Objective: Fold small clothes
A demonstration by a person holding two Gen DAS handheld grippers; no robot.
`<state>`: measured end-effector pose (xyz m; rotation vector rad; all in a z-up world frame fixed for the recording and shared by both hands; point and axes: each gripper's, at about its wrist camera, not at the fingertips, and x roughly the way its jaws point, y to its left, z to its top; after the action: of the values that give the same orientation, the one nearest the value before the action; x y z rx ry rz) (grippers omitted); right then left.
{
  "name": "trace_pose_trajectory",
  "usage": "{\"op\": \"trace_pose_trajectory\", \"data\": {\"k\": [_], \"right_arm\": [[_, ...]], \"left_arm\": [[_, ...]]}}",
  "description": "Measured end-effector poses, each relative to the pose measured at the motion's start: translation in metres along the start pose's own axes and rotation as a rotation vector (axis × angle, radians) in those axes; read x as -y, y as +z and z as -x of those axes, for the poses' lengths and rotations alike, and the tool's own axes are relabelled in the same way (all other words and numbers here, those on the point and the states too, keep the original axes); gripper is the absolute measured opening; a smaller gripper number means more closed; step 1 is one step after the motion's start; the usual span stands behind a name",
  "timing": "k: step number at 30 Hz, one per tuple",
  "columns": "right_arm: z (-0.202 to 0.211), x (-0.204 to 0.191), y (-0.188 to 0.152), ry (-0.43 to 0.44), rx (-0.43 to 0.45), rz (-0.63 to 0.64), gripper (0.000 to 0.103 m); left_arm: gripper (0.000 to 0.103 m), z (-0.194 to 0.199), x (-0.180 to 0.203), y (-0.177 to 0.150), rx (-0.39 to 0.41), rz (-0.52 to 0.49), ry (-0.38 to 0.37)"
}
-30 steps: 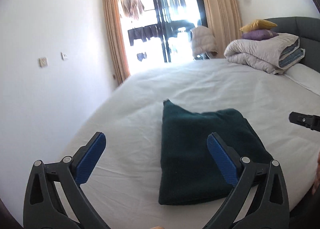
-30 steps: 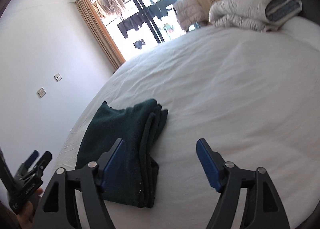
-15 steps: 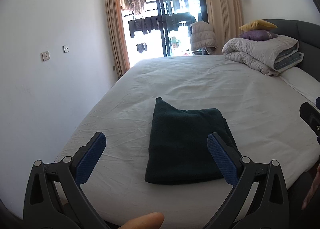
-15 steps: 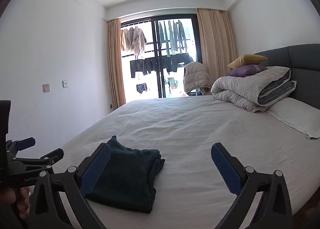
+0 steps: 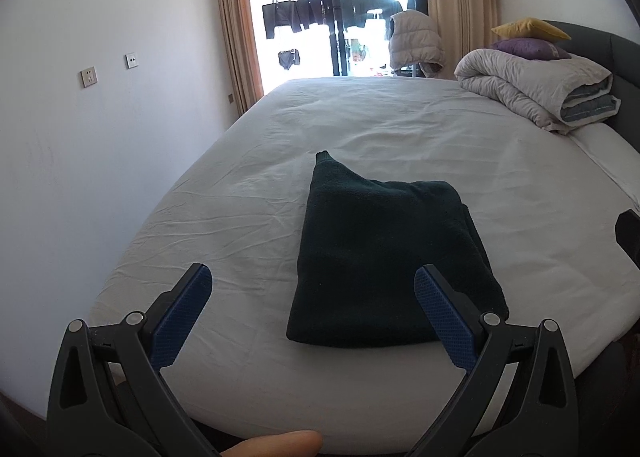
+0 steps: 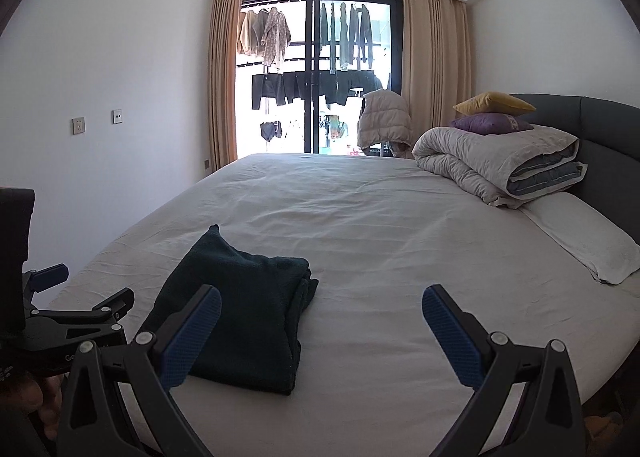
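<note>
A dark green garment point(image 5: 384, 257) lies folded into a thick rectangle on the white bed sheet point(image 5: 400, 129), near the bed's front edge. It also shows in the right wrist view point(image 6: 244, 309) with its stacked folded edges on the right side. My left gripper point(image 5: 312, 317) is open and empty, held back from the garment above the bed's edge. My right gripper point(image 6: 320, 329) is open and empty, to the right of the garment and apart from it. The left gripper also shows in the right wrist view point(image 6: 80, 293) at the far left.
A rolled grey duvet point(image 6: 500, 161) with a purple cushion point(image 6: 488, 123) and a yellow cushion point(image 6: 492, 103) sits at the headboard. A white pillow point(image 6: 580, 241) lies at the right. A white wall point(image 5: 100, 137) runs along the left. A balcony door point(image 6: 316, 77) is beyond the bed.
Both grippers have pulled back from the garment and risen to a level view of the room. The garment stays folded on the sheet. Both stay open.
</note>
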<state>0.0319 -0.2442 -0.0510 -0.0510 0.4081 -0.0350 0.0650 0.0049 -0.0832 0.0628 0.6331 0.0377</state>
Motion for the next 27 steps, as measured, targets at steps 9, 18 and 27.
{"op": "trace_pose_trajectory", "data": {"k": [9, 18, 27], "right_arm": [[-0.021, -0.003, -0.01, -0.006, -0.096, -0.021, 0.103], [-0.032, -0.013, -0.019, -0.004, -0.147, 0.003, 0.103], [-0.039, -0.016, -0.023, -0.002, -0.172, 0.002, 0.103]], "left_arm": [[0.103, -0.024, -0.01, -0.009, -0.049, 0.039, -0.035], [0.103, -0.035, -0.015, -0.014, -0.073, 0.057, -0.046], [0.103, -0.041, -0.016, -0.015, -0.083, 0.065, -0.047]]}}
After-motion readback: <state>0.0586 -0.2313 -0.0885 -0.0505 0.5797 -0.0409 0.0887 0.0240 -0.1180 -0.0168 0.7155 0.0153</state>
